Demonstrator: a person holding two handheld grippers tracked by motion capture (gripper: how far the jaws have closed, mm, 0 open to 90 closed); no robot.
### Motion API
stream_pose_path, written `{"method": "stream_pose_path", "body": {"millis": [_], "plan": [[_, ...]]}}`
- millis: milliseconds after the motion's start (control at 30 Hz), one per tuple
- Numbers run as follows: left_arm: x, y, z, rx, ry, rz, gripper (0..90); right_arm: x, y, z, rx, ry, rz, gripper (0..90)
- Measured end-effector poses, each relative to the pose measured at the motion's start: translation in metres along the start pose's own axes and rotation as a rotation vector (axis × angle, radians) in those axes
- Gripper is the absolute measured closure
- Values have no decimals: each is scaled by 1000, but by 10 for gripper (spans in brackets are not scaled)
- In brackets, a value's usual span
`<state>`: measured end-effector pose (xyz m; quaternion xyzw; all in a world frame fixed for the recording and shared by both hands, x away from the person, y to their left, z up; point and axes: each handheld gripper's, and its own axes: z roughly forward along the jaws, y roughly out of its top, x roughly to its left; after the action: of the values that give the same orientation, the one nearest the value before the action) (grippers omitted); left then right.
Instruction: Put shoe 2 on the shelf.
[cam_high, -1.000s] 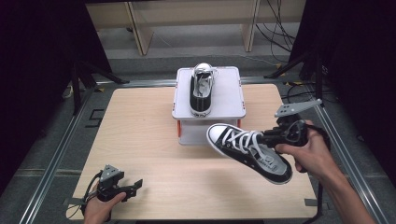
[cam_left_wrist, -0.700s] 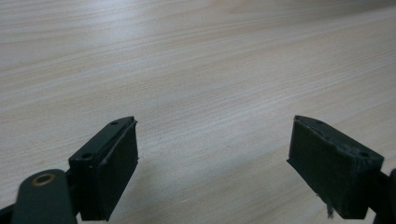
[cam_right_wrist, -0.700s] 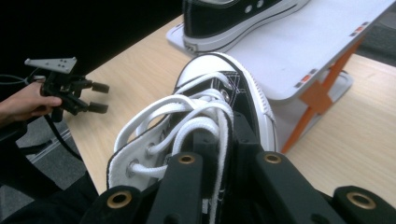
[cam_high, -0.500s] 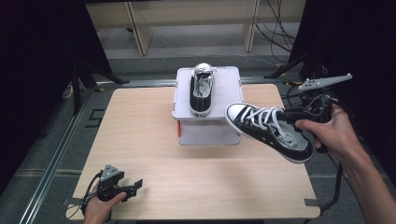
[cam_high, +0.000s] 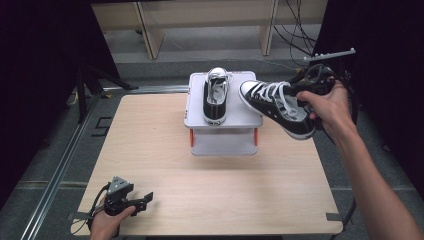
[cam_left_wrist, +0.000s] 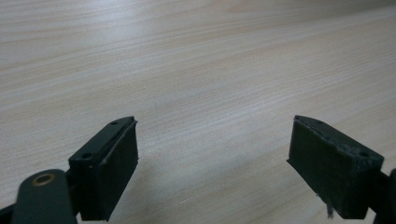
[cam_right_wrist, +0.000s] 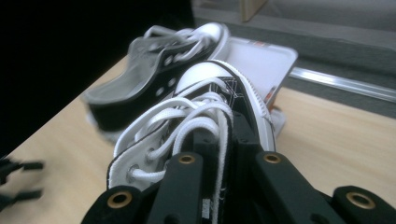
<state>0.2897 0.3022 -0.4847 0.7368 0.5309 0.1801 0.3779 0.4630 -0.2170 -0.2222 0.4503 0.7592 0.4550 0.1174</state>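
Gripping a black canvas sneaker with white laces and a white rubber toe cap (cam_high: 277, 107), the right tool (cam_high: 304, 95) holds it in the air at the right side of the pale wooden desk (cam_high: 150, 150). In the right gripper view the two black jaws stand close together, pinched on the sneaker (cam_right_wrist: 205, 121) at its laced collar, so the shoe runs straight out ahead of that tool (cam_right_wrist: 224, 140), toe pointing away from it. From the high view the sneaker hangs tilted, its toe reaching toward the right edge of a white plastic box with orange clips (cam_high: 220, 140), while its heel sits lower and close under the person's right hand (cam_high: 327, 107).

On the lid of that box rests a second black canvas sneaker with white laces (cam_high: 216, 95) (the partner of the one being carried), lying along the left half of the lid, toe toward the far side of the desk. The held shoe is just beside it, apart from it, and off the lid's surface.

The left tool (cam_high: 146, 198) sits low at the near left corner of the desk in the person's left hand (cam_high: 107, 222). Its jaws stand wide apart with nothing between them, as the left gripper view (cam_left_wrist: 212, 163) shows bare wood grain in the gap.
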Motion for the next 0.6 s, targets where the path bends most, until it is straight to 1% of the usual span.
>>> {"method": "stream_pose_path", "body": {"millis": [33, 67, 133, 167, 233, 300, 367, 400, 433, 467, 500, 533, 567, 600], "plan": [[0, 0, 0, 5, 5, 8, 153, -1, 4, 4, -1, -8, -1, 851], [0, 0, 0, 10, 8, 12, 153, -1, 8, 9, 1, -19, 21, 852], [0, 0, 0, 5, 3, 10, 153, -4, 18, 19, -9, -59, 37, 851], [0, 0, 0, -1, -2, 2, 153, -7, 22, 25, -19, -66, 52, 851], [1, 0, 0, 0, 0, 13, 153, -14, 30, 37, -34, -86, 99, 851], [0, -1, 0, -7, -12, 4, 153, -19, 34, 46, -38, -112, 128, 851], [0, 0, 0, 2, -13, 9, 153, -23, 37, 58, -36, -138, 159, 851], [-1, 0, 0, -6, -17, 5, 153, -25, 38, 65, -36, -156, 159, 851], [-1, 0, 0, -3, -13, 13, 153, -25, 39, 70, -32, -159, 189, 851], [-1, 0, 0, -4, -19, 11, 153, -26, 40, 74, -35, -164, 182, 851], [-1, 0, 0, -4, -20, 14, 153, -26, 41, 78, -36, -171, 195, 851], [-3, 0, -2, -8, -25, 2, 153, -27, 43, 82, -45, -167, 187, 851], [-3, 0, -2, -5, -16, 3, 153, -27, 44, 86, -50, -164, 202, 851], [-2, 0, -1, -15, -29, 4, 153, -27, 44, 88, -49, -165, 226, 851]]}}
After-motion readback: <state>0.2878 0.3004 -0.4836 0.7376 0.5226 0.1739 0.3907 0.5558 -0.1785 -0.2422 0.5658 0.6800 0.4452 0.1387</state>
